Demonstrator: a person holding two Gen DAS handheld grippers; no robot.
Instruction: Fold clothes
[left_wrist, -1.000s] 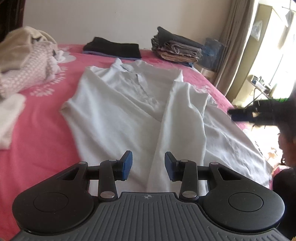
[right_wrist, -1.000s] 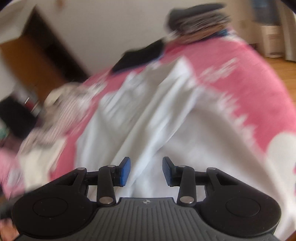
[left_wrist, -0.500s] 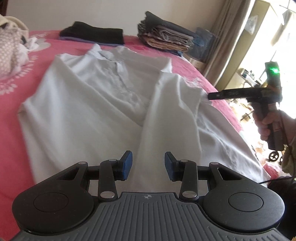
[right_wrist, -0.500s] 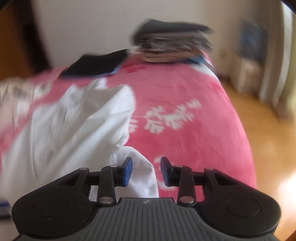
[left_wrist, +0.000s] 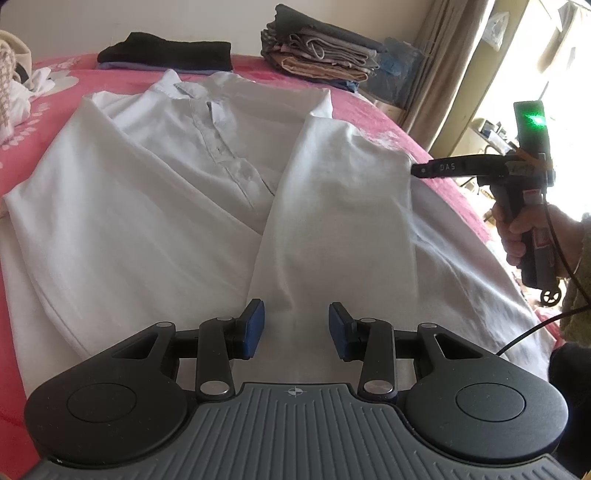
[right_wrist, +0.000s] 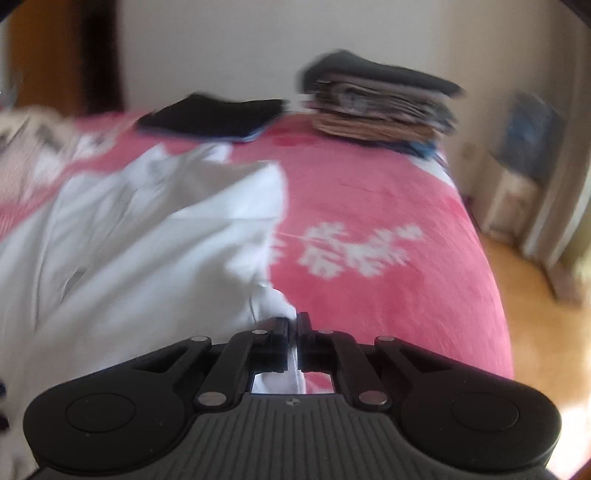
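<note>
The pale grey collared cotton shirt (left_wrist: 207, 206) lies spread on the pink bed (right_wrist: 388, 206), one side folded in. The right gripper (right_wrist: 294, 325) pinches its edge; the left gripper (left_wrist: 295, 326) hovers half-open, empty. Most folding remains.

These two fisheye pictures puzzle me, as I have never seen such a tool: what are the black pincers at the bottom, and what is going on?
A person folds clothes with a hand-held gripper in each hand; each carries a camera looking along its jaws. The left view shows the left gripper, jaws apart, above a white collared shirt spread on the pink bedcover. At its right, a hand holds the right gripper at the shirt's edge. The right view shows those jaws closed, pinching white cloth. Folded stacks lie behind.
</note>
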